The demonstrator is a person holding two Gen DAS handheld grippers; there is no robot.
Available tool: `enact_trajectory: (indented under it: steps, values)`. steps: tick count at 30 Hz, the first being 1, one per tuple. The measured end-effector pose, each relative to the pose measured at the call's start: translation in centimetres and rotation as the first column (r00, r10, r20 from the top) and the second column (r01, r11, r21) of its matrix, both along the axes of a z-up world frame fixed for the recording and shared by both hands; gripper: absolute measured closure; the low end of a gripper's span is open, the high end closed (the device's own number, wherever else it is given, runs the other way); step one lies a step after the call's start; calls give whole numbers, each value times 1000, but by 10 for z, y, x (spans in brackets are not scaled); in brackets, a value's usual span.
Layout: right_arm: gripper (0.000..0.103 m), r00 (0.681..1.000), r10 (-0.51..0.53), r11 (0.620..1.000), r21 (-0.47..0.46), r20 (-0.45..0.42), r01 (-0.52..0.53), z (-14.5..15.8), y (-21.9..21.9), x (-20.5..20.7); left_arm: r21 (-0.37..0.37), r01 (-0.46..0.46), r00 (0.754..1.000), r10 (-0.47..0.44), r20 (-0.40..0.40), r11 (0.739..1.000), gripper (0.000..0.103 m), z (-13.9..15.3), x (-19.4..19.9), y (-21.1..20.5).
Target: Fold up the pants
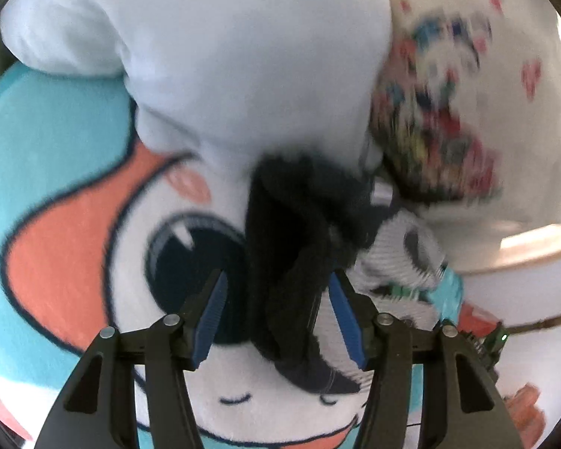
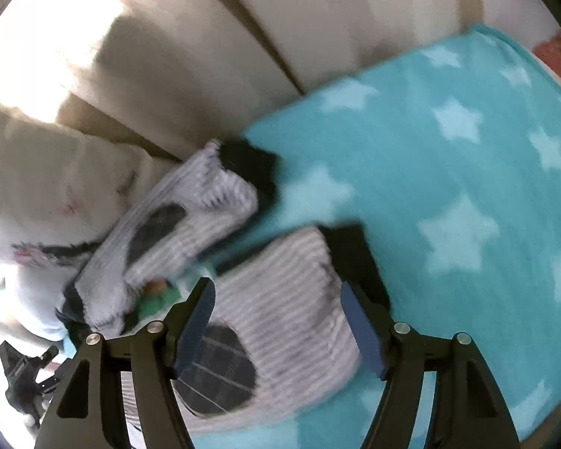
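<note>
Currently: striped pants (image 2: 280, 299) on teal blanket (image 2: 448, 168); left tool (image 1: 276, 321) spread, right tool (image 2: 278, 325) spread, nothing pinched; pillow (image 1: 224, 56) at 12 o'clock.

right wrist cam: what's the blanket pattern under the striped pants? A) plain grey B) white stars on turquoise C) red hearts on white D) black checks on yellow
B: the blanket beside and under the striped pants is turquoise with pale white stars across it.
</note>
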State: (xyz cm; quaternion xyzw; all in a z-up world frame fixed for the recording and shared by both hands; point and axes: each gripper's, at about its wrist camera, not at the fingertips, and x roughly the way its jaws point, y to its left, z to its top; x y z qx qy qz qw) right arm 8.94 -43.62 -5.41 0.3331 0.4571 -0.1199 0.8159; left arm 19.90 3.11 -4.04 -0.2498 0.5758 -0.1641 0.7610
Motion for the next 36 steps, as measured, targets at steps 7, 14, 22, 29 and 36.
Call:
enact_trajectory:
  steps: [7, 14, 22, 29, 36]
  values:
    - [27, 999, 42, 998, -51, -12, -43, -16, -2, 9, 96, 22, 1000, -21, -12, 995, 42, -15, -20, -47]
    - [23, 996, 89, 989, -115, -12, -90, -24, 15, 24, 225, 7, 997, 10, -74, 974, 75, -29, -25, -84]
    - [91, 986, 165, 986, -26, -13, -165, -14, 2, 3, 186, -91, 995, 97, -28, 978, 77, 7, -69, -59]
    - [93, 971, 234, 970, 55, 42, -236, 2, 6, -33, 128, -161, 987, 163, -3, 979, 77, 34, -117, -16]
    - [89, 976, 218, 971, 96, 6, -218, -22, 3, -60, 112, -180, 977, 191, -98, 977, 72, -6, -139, -13]
